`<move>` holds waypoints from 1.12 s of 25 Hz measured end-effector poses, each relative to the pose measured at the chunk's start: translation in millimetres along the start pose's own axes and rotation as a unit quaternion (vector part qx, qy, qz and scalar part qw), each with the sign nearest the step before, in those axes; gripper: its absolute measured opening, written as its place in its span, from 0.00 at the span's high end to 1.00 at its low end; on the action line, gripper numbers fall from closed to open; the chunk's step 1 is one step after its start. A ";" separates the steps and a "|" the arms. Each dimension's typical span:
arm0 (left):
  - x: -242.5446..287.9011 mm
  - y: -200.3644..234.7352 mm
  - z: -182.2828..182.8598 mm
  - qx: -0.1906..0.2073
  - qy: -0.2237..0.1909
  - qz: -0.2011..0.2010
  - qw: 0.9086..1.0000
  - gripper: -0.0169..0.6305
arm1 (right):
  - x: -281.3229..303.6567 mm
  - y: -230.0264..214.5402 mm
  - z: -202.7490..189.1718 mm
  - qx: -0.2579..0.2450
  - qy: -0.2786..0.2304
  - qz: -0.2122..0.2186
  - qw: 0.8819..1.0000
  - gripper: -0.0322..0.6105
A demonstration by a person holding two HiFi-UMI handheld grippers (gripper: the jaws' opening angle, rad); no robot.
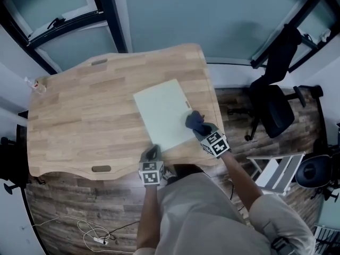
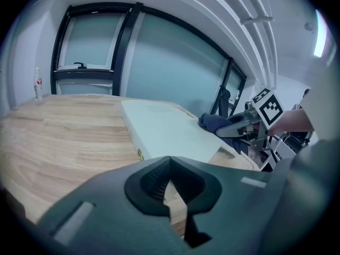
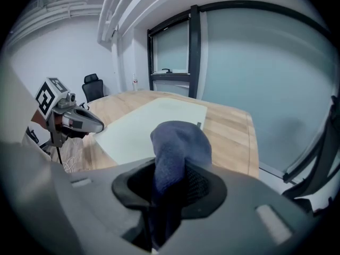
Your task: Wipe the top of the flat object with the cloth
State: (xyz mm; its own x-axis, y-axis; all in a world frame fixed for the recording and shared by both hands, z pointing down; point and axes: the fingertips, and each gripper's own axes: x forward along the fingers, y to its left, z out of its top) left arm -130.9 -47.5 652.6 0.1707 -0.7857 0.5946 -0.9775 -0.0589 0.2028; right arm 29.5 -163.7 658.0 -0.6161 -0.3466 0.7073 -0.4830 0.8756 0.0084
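head view: pale flat board [image 1: 162, 113] lies on the right half of the wooden worktop [image 1: 79, 116], turned at a slant to the worktop's edges. right gripper [image 1: 201, 127] is at the board's near right edge. a dark blue cloth [image 1: 194, 120] is bunched at its tip, and the cloth touches the board's top there.

right gripper view: jaws are clamped on the cloth [image 3: 178, 147] — a rounded wad stands out in front of them and the rest is pinched down between. judged reason: the protruding wad serves as the wiping face, so fabric rather than plastic meets the board.

left gripper [image 1: 152, 154] sits low at the board's near corner, just beside it. left gripper view: jaws are drawn together with nothing held, and only a sliver of wood shows through the slit. judgement: it is likely parked there to brace the board against sliding under the strokes. actual contact with the board cannot be confirmed.

surroundings: a small bottle [image 1: 36, 84] stands at the far left corner of the worktop, well apart from the board. an office chair [image 1: 273, 105] and loose cables [image 1: 90, 232] are on the floor, off the worktop. only the cloth rests on the board's top — the one thing near a stroke path is the left gripper at the near corner.
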 end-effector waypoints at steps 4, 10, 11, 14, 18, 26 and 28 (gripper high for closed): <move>-0.7 2.5 -0.4 -0.001 -0.004 0.009 1.000 0.96 | -4.1 6.6 -2.0 0.003 -0.002 -0.016 1.000 0.77; -0.7 0.9 0.0 -0.012 -0.005 0.002 1.000 0.96 | 2.2 45.3 8.2 -0.039 -0.006 -0.002 0.999 0.78; -0.7 0.3 0.3 -0.014 -0.006 0.001 1.000 0.96 | 4.8 54.9 10.3 -0.043 -0.006 0.005 0.999 0.78; 0.4 3.1 0.8 -0.012 -0.011 0.005 1.000 0.96 | 13.7 84.2 18.6 -0.059 -0.003 0.029 0.998 0.78; 0.8 4.0 -0.7 -0.013 -0.012 0.003 1.000 0.96 | 25.4 127.6 32.8 -0.091 -0.001 0.070 0.993 0.78; -23.5 39.7 -6.9 -0.056 -0.043 0.059 0.996 0.96 | 37.3 160.9 46.5 -0.106 -0.011 0.102 0.989 0.77; -26.5 48.5 -22.0 -0.084 -0.027 0.056 0.995 0.96 | 37.2 159.7 47.4 -0.105 -0.010 0.101 0.989 0.77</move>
State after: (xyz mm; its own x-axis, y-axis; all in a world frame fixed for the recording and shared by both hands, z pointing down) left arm -180.0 -16.0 663.8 0.0515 -0.8132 0.5797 -0.9544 0.1308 0.2683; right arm -100.0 -52.7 652.1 -0.7008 -0.1619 0.6947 -0.2093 0.9777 0.0168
